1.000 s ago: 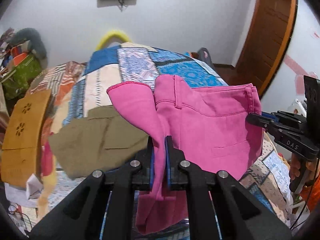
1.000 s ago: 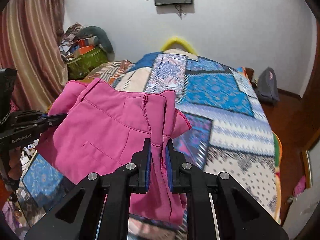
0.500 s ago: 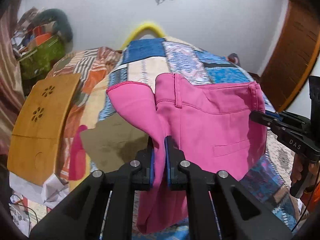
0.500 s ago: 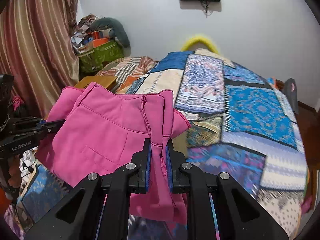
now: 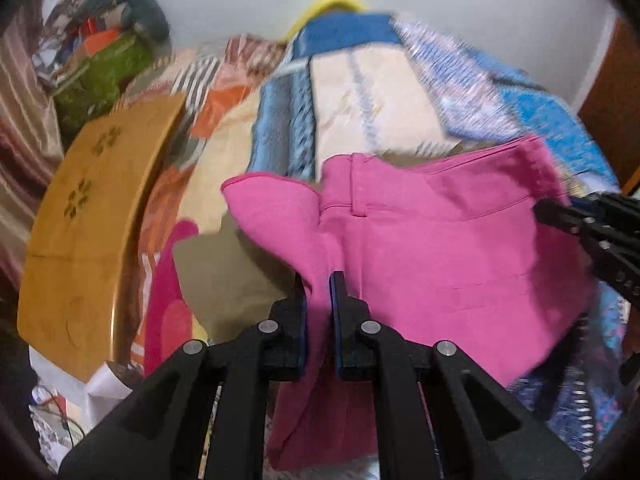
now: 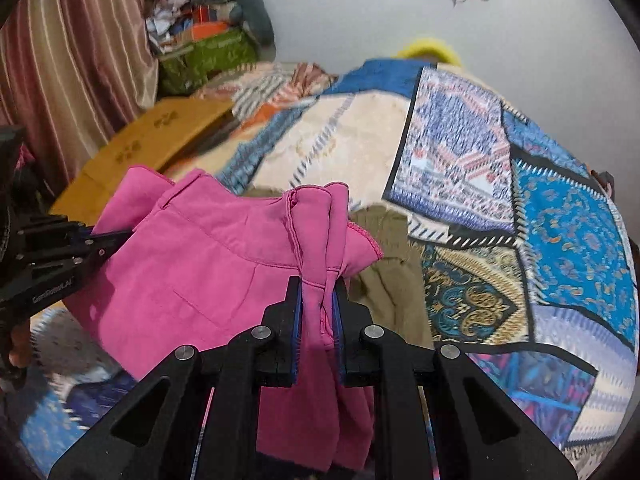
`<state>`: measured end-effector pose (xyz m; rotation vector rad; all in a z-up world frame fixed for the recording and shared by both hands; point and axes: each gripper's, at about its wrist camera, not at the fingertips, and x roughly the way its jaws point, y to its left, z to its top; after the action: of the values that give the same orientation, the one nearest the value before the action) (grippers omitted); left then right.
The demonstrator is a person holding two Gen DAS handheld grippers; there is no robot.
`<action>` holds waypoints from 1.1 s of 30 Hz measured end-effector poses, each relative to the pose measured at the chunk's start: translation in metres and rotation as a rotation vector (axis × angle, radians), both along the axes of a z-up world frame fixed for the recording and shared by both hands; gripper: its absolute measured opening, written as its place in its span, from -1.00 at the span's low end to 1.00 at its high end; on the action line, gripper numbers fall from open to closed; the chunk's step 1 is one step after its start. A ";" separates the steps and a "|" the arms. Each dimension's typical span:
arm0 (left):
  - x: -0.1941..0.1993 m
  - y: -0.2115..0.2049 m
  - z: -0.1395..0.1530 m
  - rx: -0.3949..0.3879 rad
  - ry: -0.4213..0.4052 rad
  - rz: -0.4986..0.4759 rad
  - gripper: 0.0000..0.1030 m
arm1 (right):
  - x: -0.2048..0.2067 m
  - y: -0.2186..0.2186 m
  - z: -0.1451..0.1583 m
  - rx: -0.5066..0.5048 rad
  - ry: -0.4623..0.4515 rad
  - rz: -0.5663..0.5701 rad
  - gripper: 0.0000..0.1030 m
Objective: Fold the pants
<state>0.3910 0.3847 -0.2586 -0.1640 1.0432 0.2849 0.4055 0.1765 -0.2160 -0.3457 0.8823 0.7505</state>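
The pink pants [image 5: 440, 248] hang in the air above the bed, stretched between both grippers. My left gripper [image 5: 318, 280] is shut on a bunched edge of the pink pants at one end of the waistband. My right gripper [image 6: 318, 284] is shut on the other bunched end of the pink pants [image 6: 208, 264]. The right gripper also shows at the right edge of the left wrist view [image 5: 544, 210], and the left gripper at the left edge of the right wrist view [image 6: 124, 236]. The lower part of the pants droops below the fingers.
A patchwork bedspread [image 6: 520, 184] covers the bed below. An olive-green garment [image 5: 232, 276] lies on it under the pants, also in the right wrist view [image 6: 388, 276]. A yellow wooden board [image 5: 84, 240] leans at the left, by striped curtains [image 6: 72, 60] and a clutter pile [image 6: 208, 36].
Both grippers have swung to the left with the pants held between them, so the board and curtains come further into view. The grips have not changed.
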 end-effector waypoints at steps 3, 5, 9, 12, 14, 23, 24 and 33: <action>-0.005 0.016 -0.012 -0.074 0.000 0.034 -0.66 | 0.007 0.003 -0.011 -0.050 0.000 -0.012 -0.48; -0.008 0.018 -0.010 -0.065 -0.005 0.039 -0.51 | 0.010 0.000 -0.012 -0.059 0.010 -0.032 -0.35; -0.017 0.010 -0.001 0.051 0.017 0.027 -0.31 | 0.011 -0.016 0.002 -0.034 0.007 -0.079 -0.32; -0.027 -0.001 0.011 0.095 0.018 0.004 -0.31 | 0.006 -0.032 0.024 -0.013 -0.023 -0.105 -0.32; -0.040 -0.010 0.026 0.100 -0.002 -0.009 -0.31 | 0.001 -0.045 0.043 0.031 -0.026 -0.116 -0.32; -0.109 -0.064 0.148 0.089 -0.213 -0.028 -0.31 | -0.080 -0.101 0.162 0.183 -0.172 -0.089 -0.32; -0.124 -0.074 0.169 0.089 -0.260 -0.032 -0.31 | -0.096 -0.108 0.177 0.203 -0.195 -0.076 -0.32; -0.245 -0.150 0.280 0.179 -0.536 -0.061 -0.31 | -0.227 -0.158 0.264 0.410 -0.392 0.016 -0.32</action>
<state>0.1457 0.2342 0.0211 -0.0407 0.4876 0.2582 0.1781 0.0183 0.0482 -0.1262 0.3444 0.8226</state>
